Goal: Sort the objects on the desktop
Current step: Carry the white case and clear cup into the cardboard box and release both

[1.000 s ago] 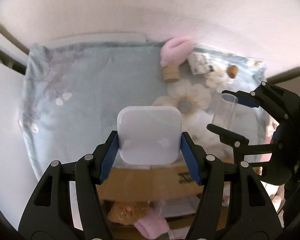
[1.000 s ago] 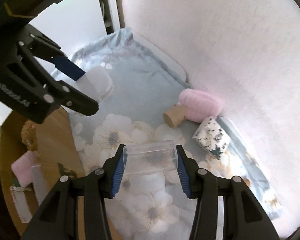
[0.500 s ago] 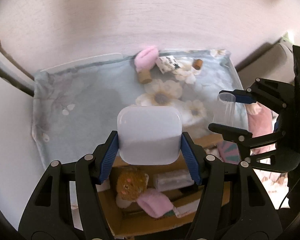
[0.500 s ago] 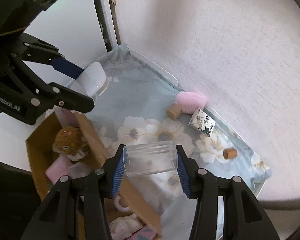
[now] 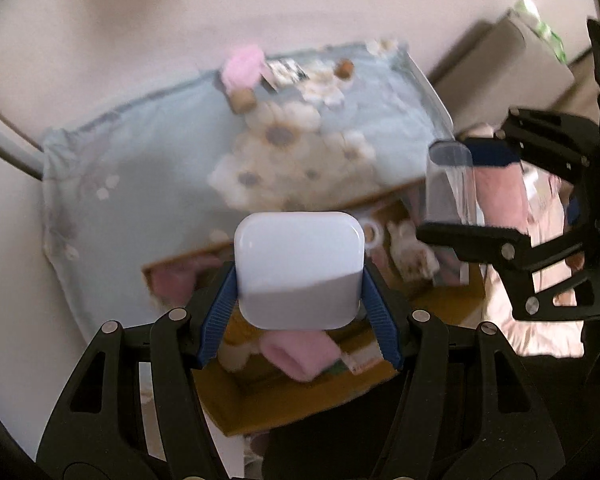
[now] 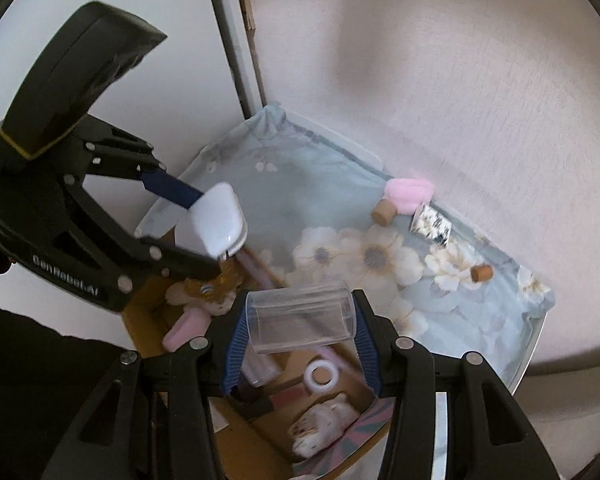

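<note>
Tube (image 6: pixel 302 318) lies crosswise, seemingly level, in right tongs (image 6: pixel 300 344).

White lettering reading "GenRobot.AI" stood on the black side of the left gripper (image 6: pixel 214 236), just left of the cardboard box (image 6: pixel 260 440). No other text could be read.

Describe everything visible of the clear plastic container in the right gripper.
The clear plastic container is a see-through, empty-looking box with rounded corners, lying on its side. The right gripper is shut on it, blue-padded fingers pressing its two ends. It hangs in the air above the open cardboard box, beside the flowered cloth, touching nothing else. The left wrist view shows it end-on.
</note>
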A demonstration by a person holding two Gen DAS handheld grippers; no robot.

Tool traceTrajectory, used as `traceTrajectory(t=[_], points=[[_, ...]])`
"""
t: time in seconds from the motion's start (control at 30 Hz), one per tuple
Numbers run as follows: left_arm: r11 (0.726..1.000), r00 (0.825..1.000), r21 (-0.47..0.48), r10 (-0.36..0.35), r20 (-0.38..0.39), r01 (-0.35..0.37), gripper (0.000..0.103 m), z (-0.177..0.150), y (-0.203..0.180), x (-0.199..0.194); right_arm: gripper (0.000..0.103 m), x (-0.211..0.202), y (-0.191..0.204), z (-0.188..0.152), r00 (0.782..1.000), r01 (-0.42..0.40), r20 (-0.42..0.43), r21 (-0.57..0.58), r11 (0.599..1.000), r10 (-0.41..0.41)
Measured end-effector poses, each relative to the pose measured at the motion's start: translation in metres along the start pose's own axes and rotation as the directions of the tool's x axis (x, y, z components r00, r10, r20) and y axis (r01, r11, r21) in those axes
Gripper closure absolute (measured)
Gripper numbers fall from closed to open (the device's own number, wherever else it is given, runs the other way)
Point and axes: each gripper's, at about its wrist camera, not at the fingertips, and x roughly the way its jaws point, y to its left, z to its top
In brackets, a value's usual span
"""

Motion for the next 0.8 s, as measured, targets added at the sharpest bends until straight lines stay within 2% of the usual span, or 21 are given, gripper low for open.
traceTrajectory(t=[0.3, 0.37, 0.43, 0.6, 0.8], points=[[0.999, 0.996, 0.035, -0.035, -0.083, 0.038, 0.044, -0.032, -0.012, 0.038, 0.058, 0.022, 0.021, -0.035, 0.996, 0.04, -0.086, 0.057, 0.998, -0.035], [0.999, 0.994, 0.029, -0.029, -0.104, 0.032, 0.044, -0.038, -0.011, 0.049, 0.058, 0.029, 0.025, -0.043, 0.993, 0.052, -0.107, 0.072, 0.996, -0.044], [0.998, 0.99, -0.002, -0.057, -0.129, 0.057, 0.044, -0.047, -0.007, 0.06, 0.058, 0.037, 0.027, -0.05, 0.991, 0.054, -0.125, 0.089, 0.995, -0.043], [0.997, 0.988, -0.031, -0.078, -0.136, 0.074, 0.044, -0.055, -0.006, 0.069, 0.058, 0.045, 0.031, -0.063, 0.988, 0.068, -0.149, 0.126, 0.99, -0.049], [0.997, 0.987, -0.016, -0.082, -0.14, 0.08, 0.044, -0.058, -0.012, 0.073, 0.058, 0.048, 0.028, -0.074, 0.985, 0.084, -0.163, 0.175, 0.981, -0.055]])
